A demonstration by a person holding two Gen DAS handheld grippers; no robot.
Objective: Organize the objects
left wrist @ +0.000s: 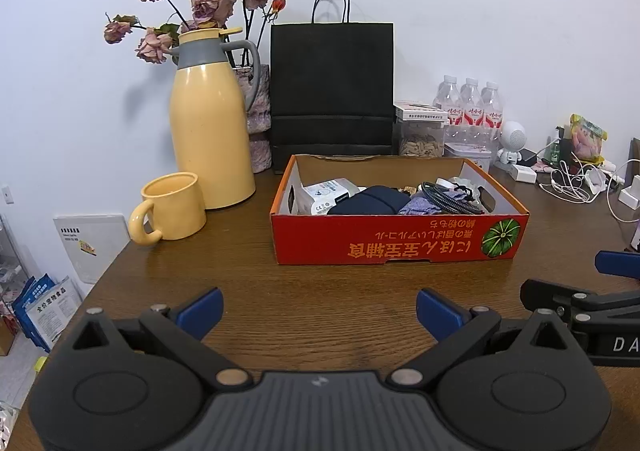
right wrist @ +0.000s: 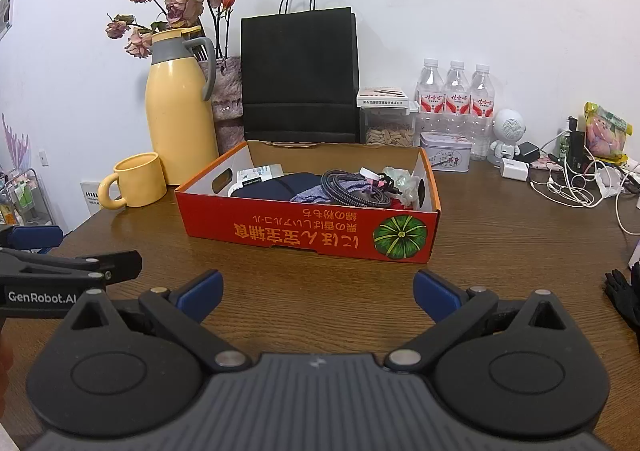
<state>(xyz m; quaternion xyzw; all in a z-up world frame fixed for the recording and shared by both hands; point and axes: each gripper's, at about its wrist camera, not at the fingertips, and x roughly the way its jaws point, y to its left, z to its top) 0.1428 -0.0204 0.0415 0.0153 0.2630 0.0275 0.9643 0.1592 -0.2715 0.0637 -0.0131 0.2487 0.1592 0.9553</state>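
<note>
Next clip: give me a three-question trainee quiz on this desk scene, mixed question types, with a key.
1. True or false: the left claw is shut on the yellow mug.
2. What stands directly behind the red box? A) black paper bag B) water bottles C) white speaker
3. Fill in: the coiled cable lies ____ the red box.

Key:
1. False; both the left claw and the right claw are open and hold nothing.
2. A, the black paper bag.
3. Inside.
</note>
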